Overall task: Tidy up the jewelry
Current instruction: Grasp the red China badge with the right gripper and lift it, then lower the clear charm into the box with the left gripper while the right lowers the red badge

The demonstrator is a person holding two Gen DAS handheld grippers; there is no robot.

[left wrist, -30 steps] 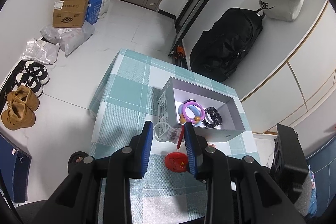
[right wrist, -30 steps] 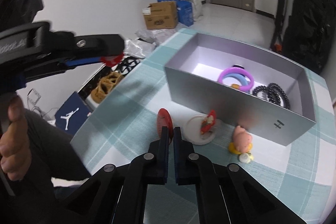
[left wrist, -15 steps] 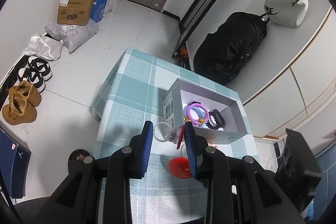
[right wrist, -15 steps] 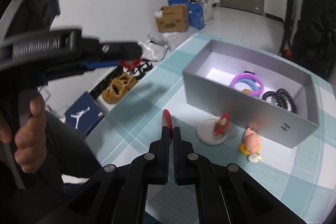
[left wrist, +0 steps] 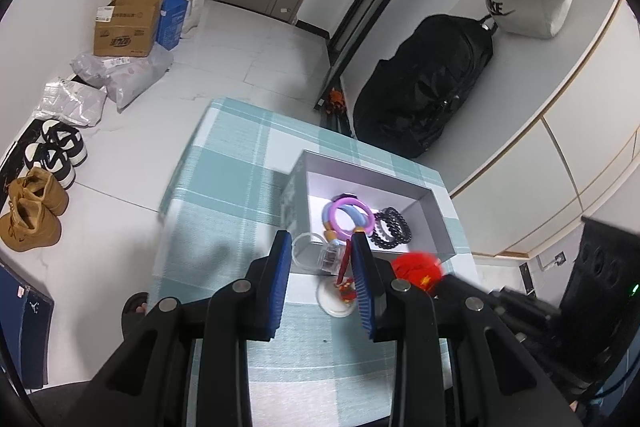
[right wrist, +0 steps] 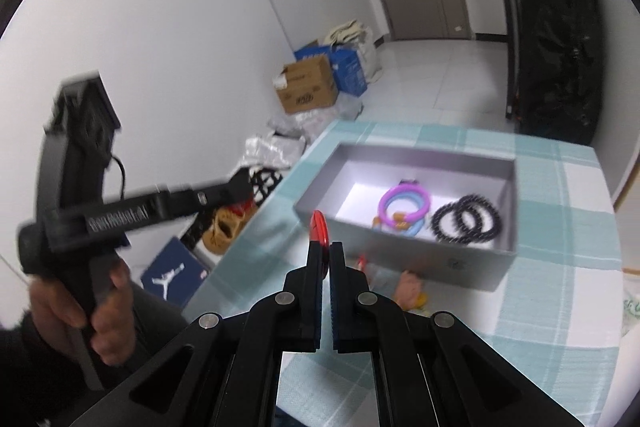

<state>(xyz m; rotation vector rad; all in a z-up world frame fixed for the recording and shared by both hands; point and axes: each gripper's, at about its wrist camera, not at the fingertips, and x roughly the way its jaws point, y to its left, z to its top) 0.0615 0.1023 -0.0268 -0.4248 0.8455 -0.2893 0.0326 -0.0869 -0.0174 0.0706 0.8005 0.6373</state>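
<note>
A grey open box (left wrist: 430,223) (right wrist: 460,261) stands on the checked tablecloth (left wrist: 236,187). It holds purple and blue rings (left wrist: 347,217) (right wrist: 405,205) and black bead bracelets (left wrist: 390,228) (right wrist: 466,219). My left gripper (left wrist: 320,247) is shut on a clear plastic bracelet with a red strap (left wrist: 320,254), held high above the table. My right gripper (right wrist: 325,251) is shut on a red round ornament (right wrist: 319,227) (left wrist: 416,267), lifted near the box's front wall. A white disc with a red charm (left wrist: 340,297) lies on the cloth.
A pink and yellow figurine (right wrist: 410,287) lies by the box's front wall. Around the table, shoes (left wrist: 32,215), cardboard boxes (left wrist: 126,27) and plastic bags sit on the floor at left. A black bag (left wrist: 424,83) leans on the wall beyond.
My right gripper has lifted the red ornament off the cloth and carried it up towards the box. My left gripper has risen higher above the table, still holding the clear bracelet.
</note>
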